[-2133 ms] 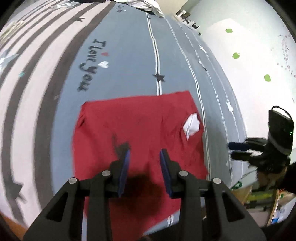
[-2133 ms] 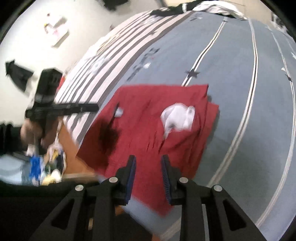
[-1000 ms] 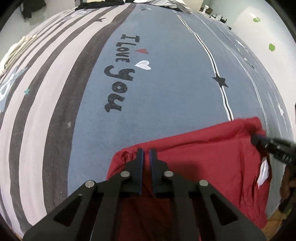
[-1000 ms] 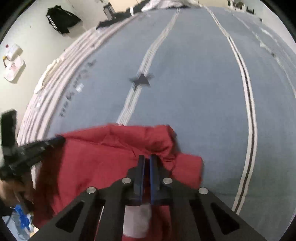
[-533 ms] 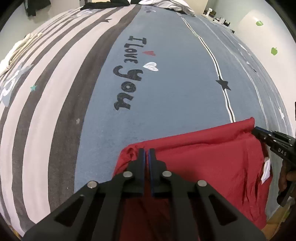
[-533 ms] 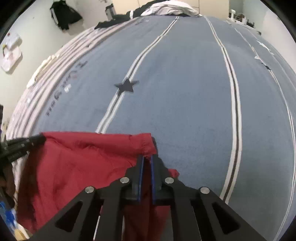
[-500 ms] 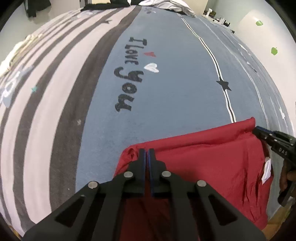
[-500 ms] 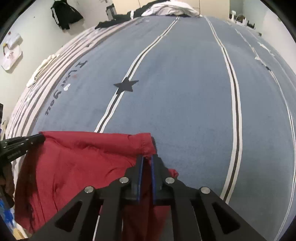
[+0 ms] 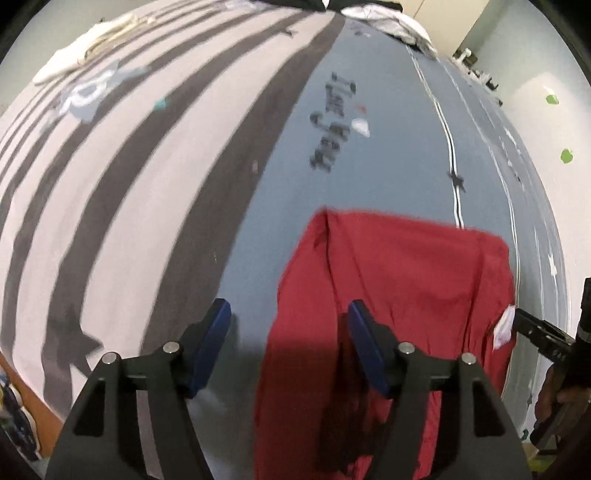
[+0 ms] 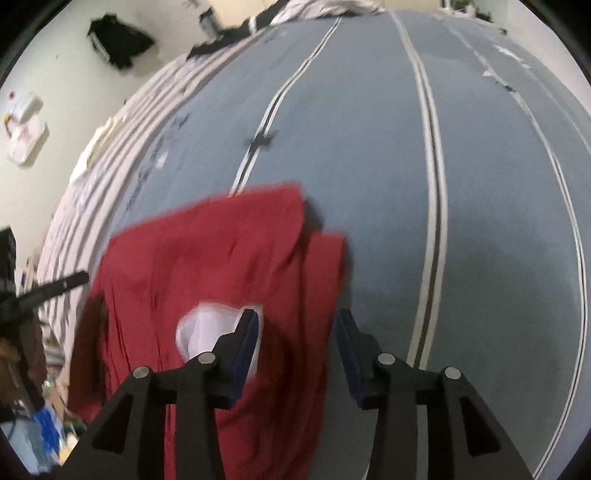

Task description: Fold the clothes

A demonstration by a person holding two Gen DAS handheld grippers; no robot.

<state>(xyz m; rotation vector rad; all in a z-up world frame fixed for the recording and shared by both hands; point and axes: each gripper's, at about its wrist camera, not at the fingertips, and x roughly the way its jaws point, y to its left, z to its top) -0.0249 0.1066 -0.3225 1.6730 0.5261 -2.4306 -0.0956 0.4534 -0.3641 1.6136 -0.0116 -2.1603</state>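
A red garment [image 9: 406,288] lies folded flat on the blue part of the bed cover; in the right wrist view the same garment [image 10: 207,266] shows a white label [image 10: 207,328] near its near edge. My left gripper [image 9: 288,325] hovers over the garment's left edge with its jaws opening and nothing pinched between the blue pads. My right gripper [image 10: 295,328] hangs above the garment's right edge, its jaws also opening, the cloth lying loose below them. Each gripper shows at the edge of the other's view, held by a hand.
The bed cover [image 9: 155,155] has grey and white stripes on the left and blue with stars and lettering on the right. White clothes [image 9: 391,22] pile at the far end. The bed's near edge and floor clutter [image 10: 40,435] lie below.
Both grippers have let go of the red garment's far corners and opened. They pulled back toward the near side; the garment now rests folded on the bed.
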